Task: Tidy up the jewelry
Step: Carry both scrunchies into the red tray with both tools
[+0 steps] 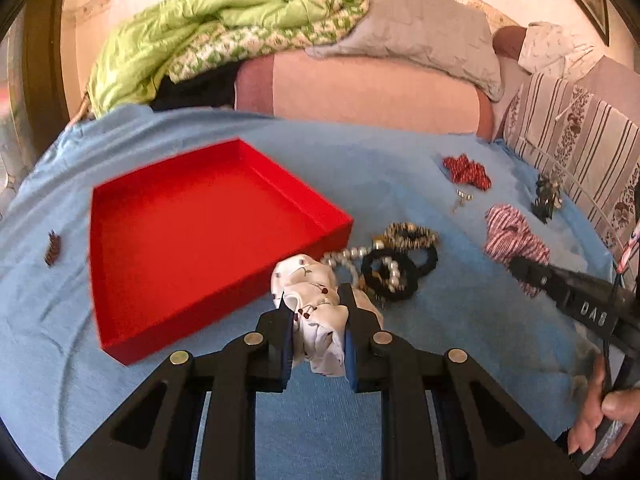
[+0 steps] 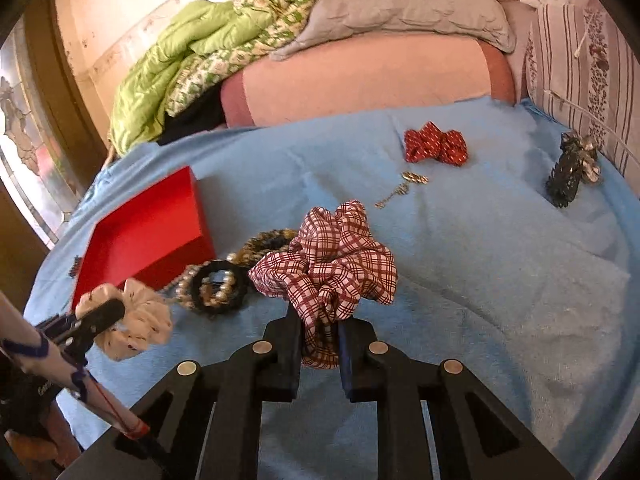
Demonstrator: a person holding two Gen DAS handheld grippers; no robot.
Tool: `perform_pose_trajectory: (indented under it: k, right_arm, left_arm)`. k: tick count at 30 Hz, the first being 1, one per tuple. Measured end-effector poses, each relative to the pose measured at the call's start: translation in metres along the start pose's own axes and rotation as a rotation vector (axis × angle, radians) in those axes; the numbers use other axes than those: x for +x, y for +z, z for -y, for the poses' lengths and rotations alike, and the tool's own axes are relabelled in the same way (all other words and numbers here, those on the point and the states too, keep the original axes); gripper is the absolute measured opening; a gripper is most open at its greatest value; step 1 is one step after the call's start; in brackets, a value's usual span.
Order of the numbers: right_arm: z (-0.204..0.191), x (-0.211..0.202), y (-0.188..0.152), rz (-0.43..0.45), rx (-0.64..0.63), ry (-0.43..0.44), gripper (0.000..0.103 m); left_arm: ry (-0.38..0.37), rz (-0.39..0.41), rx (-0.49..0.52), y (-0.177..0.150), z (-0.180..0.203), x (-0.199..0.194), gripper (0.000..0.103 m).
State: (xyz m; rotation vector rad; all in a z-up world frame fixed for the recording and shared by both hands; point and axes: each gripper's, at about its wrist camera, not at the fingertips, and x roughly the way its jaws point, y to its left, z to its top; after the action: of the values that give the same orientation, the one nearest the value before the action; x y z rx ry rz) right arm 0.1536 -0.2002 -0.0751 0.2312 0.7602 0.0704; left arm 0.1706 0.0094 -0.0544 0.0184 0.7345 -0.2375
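Note:
My left gripper is shut on a white cherry-print scrunchie, just right of the open red box. It also shows in the right wrist view. My right gripper is shut on a red-and-white plaid scrunchie, which also shows in the left wrist view. A black scrunchie, a pearl bracelet and a gold-black scrunchie lie by the box's right corner.
On the blue cloth lie a red patterned scrunchie, a small gold chain, a dark hair claw at far right, and a brown comb clip left of the box. Pillows and a green quilt are behind.

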Motion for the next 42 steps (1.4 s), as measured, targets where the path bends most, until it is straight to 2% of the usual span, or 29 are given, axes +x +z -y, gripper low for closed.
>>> perform_pose_trajectory:
  k: [8,13,19,25,28,31,36,42]
  right_arm:
    - [-0.036,0.005,0.017,-0.019,-0.054,0.072,0.016]
    - [-0.074,0.025,0.043,-0.039,-0.099,0.134,0.016]
    - [-0.127,0.074,0.077,-0.099,-0.123,0.193,0.018]
    - [-0.176,0.136,0.101,-0.184,-0.156,0.219,0.019]
    - [-0.197,0.168,0.108,-0.218,-0.161,0.231,0.019]
    - [-0.214,0.198,0.113,-0.248,-0.176,0.225,0.019]
    - [-0.222,0.236,0.116,-0.299,-0.157,0.208,0.019]
    - [-0.220,0.253,0.116,-0.334,-0.143,0.207,0.019]
  left_arm:
    - [0.030,0.037,-0.027,0.035,-0.023,-0.004,0.019]
    - [0.081,0.057,-0.117,0.067,-0.063,0.011,0.019]
    - [0.164,0.001,-0.192,0.100,-0.126,0.054,0.019]
    - [0.168,-0.070,-0.263,0.103,-0.179,0.092,0.019]
    - [0.200,-0.082,-0.261,0.104,-0.189,0.100,0.019]
    - [0.199,-0.106,-0.289,0.103,-0.199,0.106,0.019]
    - [0.207,-0.131,-0.300,0.101,-0.203,0.110,0.019]
    - [0.238,-0.158,-0.322,0.100,-0.207,0.115,0.019]
